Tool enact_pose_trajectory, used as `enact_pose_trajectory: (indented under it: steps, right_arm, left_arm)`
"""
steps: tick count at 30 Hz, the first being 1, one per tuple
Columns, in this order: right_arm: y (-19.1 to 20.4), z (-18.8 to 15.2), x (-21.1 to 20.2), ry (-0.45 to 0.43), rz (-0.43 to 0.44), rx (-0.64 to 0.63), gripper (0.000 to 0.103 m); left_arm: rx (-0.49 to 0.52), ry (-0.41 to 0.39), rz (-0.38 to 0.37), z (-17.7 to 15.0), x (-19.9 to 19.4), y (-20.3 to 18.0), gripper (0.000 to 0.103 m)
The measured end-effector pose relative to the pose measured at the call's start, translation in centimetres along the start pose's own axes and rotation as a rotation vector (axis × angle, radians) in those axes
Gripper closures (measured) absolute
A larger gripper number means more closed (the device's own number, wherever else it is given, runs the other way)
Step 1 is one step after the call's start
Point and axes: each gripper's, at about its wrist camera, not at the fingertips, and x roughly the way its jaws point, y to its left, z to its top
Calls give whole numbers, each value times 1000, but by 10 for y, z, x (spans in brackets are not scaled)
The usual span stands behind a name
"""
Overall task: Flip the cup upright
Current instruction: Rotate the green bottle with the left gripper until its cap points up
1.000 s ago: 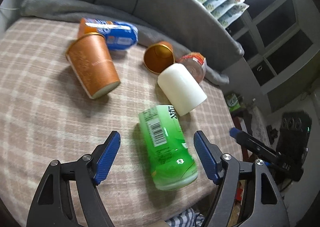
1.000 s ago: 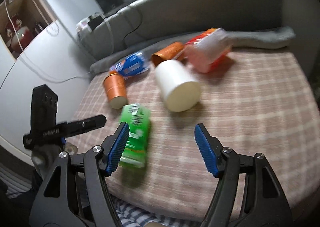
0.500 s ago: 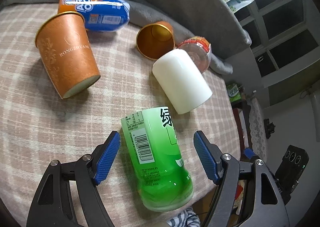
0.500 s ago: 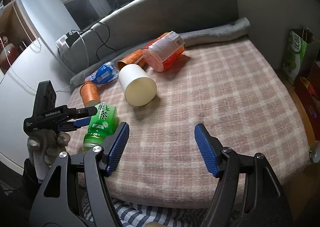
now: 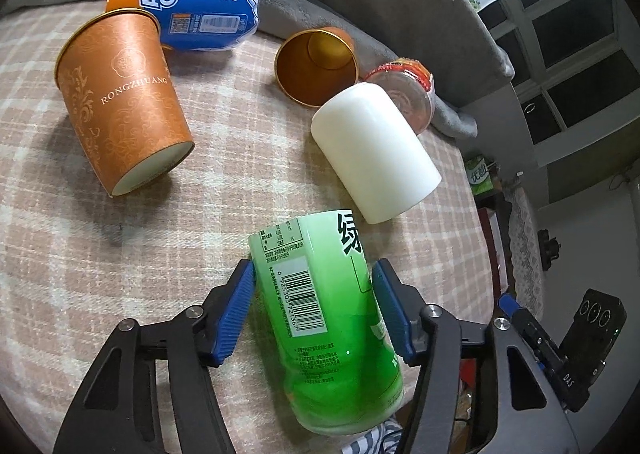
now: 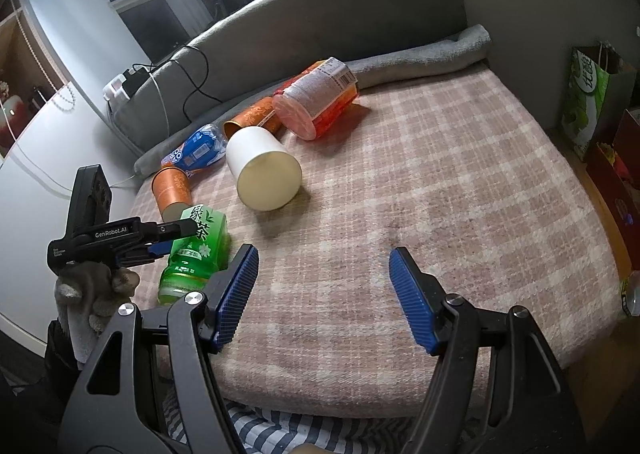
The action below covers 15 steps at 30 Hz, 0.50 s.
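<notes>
Left tongs [image 5: 314, 304] are clamping the lying green bottle [image 5: 328, 330] (both pads touching); right tongs [image 6: 324, 298] are hovering wide apart, holding nothing.

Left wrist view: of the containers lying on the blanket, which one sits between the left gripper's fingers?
The green tea cup, barcode up, with the left gripper pads against both its sides. The white cup and large orange cup lie farther off.

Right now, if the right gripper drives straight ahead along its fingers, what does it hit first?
Probably nothing but blanket. The right gripper is open over the bare plaid blanket; the white cup and orange-labelled jar lie left of its line. Far ahead is the rolled grey blanket, though depth is unclear.
</notes>
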Motion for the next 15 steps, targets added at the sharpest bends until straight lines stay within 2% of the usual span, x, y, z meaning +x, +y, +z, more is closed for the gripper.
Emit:
enact_pose_trajectory:
  steps: [6, 11, 12, 13, 15]
  right_arm:
    - [-2, 0, -1, -7, -5, 16, 32]
    - [-3, 1, -1, -7, -6, 17, 32]
    - [-4, 1, 0, -5, -5, 17, 32]
    - [-4, 1, 1, -4, -3, 18, 32]
    - [-3, 1, 3, 5, 8, 21, 32]
  left_arm:
    - [17, -13, 8, 0, 0, -4, 45]
    - [55, -73, 22, -5, -14, -15, 48]
    - [68, -88, 25, -7, -17, -18, 51]
    - [89, -104, 28, -9, -21, -22, 60]
    - [125, -131, 47, -11, -25, -28, 61]
